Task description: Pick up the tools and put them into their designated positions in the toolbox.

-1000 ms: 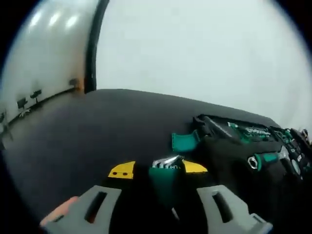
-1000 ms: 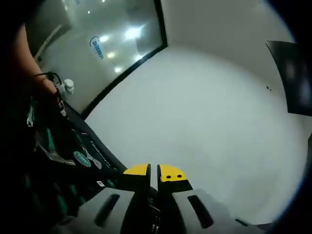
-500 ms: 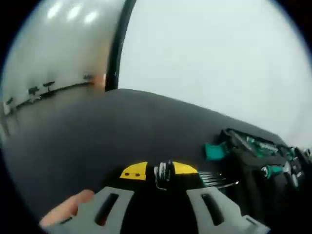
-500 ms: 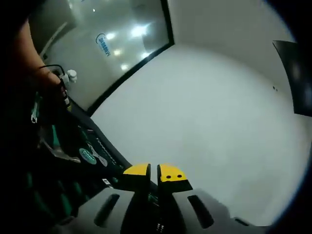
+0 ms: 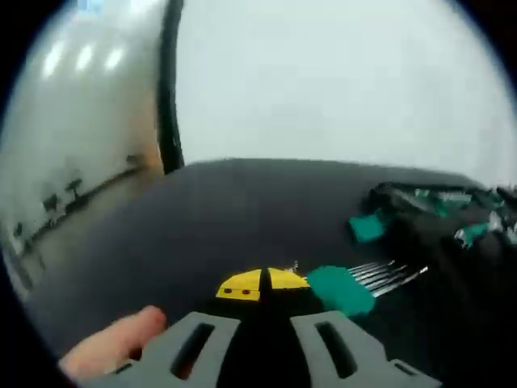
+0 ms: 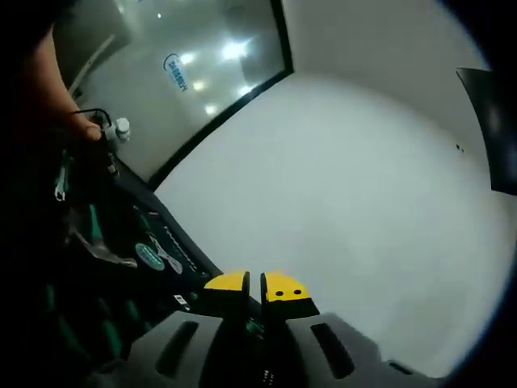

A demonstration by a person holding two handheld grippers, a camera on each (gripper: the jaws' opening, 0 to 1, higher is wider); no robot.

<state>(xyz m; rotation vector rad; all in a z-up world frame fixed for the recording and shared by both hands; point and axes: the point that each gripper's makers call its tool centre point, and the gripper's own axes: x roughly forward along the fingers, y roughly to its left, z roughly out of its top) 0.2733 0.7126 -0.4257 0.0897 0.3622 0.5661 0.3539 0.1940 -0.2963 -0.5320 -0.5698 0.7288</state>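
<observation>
Dark table surface [image 5: 202,218]; pale wall [image 5: 339,81] behind; glass partition [image 6: 174,77] with black frame [image 6: 214,113], ceiling lights reflected.

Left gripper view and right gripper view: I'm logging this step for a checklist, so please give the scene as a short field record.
surface: black table
toolbox: open toolbox at right in the left gripper view, green-handled tools inside
hex key set: hex key set in a green holder, lying on the table just right of the left gripper's tips, keys fanned toward the toolbox
left gripper: left gripper, yellow tips together, nothing visibly between them
right gripper: right gripper, tips nearly together, nothing visibly held
</observation>
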